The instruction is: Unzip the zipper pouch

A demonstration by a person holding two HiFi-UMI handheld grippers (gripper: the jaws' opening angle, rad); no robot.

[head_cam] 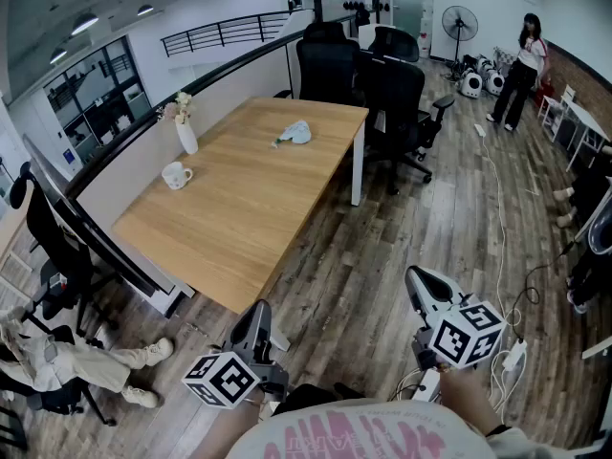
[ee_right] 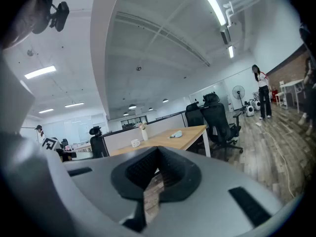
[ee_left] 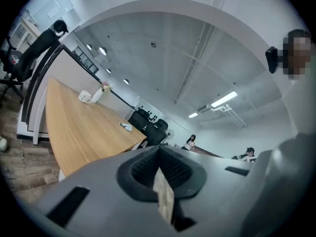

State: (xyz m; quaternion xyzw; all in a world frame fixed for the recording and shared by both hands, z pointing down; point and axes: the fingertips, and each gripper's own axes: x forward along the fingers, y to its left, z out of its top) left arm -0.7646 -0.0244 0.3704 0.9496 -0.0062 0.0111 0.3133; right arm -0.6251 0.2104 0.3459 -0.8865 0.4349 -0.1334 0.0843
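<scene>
The wooden surface [head_cam: 239, 218] stands ahead of you. You hold 2 grippers well short of it, the left gripper [head_cam: 256, 312] and the right gripper [head_cam: 418, 281], both clenched on nothing. The zipper pouch [head_cam: 295, 134] lies near the surface's far end, well apart from the mug [head_cam: 176, 175].

One counter [head_cam: 251, 213] is standing in the room, carrying three things: one white mug [head_cam: 175, 175], one vase of flowers [head_cam: 185, 134] and one zipper pouch [head_cam: 295, 134]. Two tools are showing at the bottom of the head view, one left tool [head_cam: 256, 314] and one right tool [head_cam: 417, 281]. Four black chairs [head_cam: 394, 98] are standing around, three crowding the counter's far end and one at the left. One floor fan [head_cam: 460, 22] is standing at the back. One person [head_cam: 521, 70] is standing near it, and a second person [head_cam: 86, 360] is sitting at lower left
</scene>
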